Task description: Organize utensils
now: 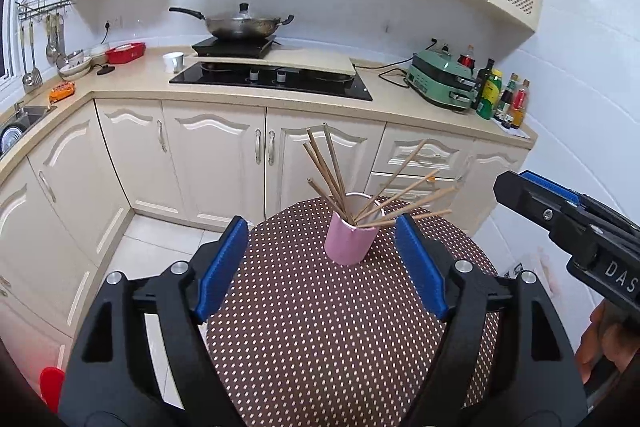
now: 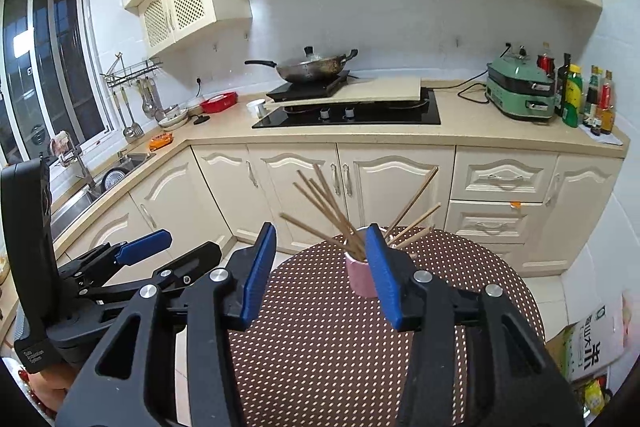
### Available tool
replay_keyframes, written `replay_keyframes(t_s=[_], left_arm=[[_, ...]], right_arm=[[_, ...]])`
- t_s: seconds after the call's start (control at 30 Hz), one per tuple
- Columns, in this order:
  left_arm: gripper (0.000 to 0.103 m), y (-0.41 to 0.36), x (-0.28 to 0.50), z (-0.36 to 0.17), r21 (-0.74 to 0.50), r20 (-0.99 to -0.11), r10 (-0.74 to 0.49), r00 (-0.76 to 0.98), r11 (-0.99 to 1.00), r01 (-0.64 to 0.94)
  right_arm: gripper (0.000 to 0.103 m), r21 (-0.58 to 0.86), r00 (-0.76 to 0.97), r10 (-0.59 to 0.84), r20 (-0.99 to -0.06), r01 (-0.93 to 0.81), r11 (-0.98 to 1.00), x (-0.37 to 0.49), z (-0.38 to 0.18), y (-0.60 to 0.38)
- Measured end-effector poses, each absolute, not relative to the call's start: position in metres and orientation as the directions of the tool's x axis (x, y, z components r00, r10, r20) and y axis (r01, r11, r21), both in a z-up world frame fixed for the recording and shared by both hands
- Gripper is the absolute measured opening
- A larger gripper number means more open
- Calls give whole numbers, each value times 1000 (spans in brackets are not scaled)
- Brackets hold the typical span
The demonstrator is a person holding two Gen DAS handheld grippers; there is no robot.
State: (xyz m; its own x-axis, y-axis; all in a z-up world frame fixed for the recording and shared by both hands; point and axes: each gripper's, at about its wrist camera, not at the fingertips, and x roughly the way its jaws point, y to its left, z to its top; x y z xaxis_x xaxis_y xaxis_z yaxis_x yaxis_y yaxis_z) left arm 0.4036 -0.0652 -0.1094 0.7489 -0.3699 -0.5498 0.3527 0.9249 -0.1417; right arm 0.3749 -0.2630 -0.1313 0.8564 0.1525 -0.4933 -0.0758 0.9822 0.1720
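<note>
the pink cup (image 1: 347, 241) is standing upright on the round dotted tablecloth (image 1: 320, 339), holding a fan of wooden chopsticks (image 1: 332, 171) that are leaning out to both sides. in the left wrist view the left hand-held gripper (image 1: 322, 257) is hovering short of the cup with its blue pads (image 1: 222, 267) spread wide, nothing between them, the cup sitting beyond the tips and apart from both. the right hand-held gripper (image 2: 320, 269) is showing its pads partly apart and gripping nothing; in its own view the right pad (image 2: 382, 275) is overlapping the cup, so whether it is touching the cup is unclear. the other tool is poking in from the side in each view. the table is serving as the counter here. behind it cream cabinets (image 2: 360, 183) are running under a beige kitchen worktop (image 2: 460, 125) carrying a black hob (image 2: 348, 115), a lidded wok (image 2: 316, 67), a green appliance (image 2: 520, 93) and a cluster of bottles (image 2: 588, 95). a sink (image 2: 116, 171) is lying under the window.
</note>
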Motion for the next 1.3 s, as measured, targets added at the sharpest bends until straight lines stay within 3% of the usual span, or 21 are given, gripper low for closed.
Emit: replay_keyframes(t_s=[0.6,1.3], left_arm=[[86,-1,286,-53,-99,-471,-356,807,930,353],[95,-10,180,-16,-19,-373,-201,906,978,209]], right_arm=[[61,157,898,97,-429,-32,987,259,-94,-206],[86,155,916,207,-343,-162,974,183,-67,-232]])
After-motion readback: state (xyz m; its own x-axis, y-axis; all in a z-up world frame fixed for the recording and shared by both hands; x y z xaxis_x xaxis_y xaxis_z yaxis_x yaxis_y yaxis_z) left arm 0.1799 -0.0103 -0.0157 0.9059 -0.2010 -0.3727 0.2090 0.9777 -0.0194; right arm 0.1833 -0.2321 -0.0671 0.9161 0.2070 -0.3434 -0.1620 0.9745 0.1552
